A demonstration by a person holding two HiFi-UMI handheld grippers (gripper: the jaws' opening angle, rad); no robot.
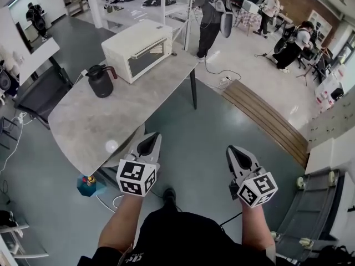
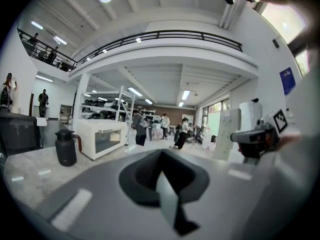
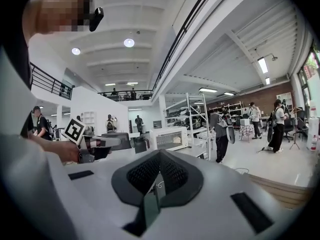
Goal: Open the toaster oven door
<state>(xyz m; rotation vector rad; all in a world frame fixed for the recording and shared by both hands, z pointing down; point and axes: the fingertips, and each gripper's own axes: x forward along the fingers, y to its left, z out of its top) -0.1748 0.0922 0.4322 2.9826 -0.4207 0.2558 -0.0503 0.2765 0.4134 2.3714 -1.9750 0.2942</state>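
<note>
Toaster oven (image 1: 138, 49), shown at the upper centre of the head view, on the far end of the table (image 1: 111, 126), its glass door (image 1: 148, 59) closed and facing the right of the frame. Both grippers hang at the bottom of the frame, off the near end of the table and well apart from the oven: the left gripper (image 1: 150, 142) has its jaws together on nothing, and so does the right gripper (image 1: 238, 153). Probable hazards: jaws brought up together cannot take the door's handle and would only press on the glass, which may push the oven along the smooth tabletop. A pull on the handle with nothing bracing the body may drag the oven toward the table's edge rather than swing the door. The dark jug (image 1: 101, 81) stands near the oven's left end, on the way from the left gripper to the oven, and a careless reach may tip it. A door let go too early may drop hard on its hinge. Which edge carries the hinge cannot be told from here. Count: one toaster oven with one door, one jug, one table, two grippers. Four people can be made out along the top of the frame, all far from the table.
</note>
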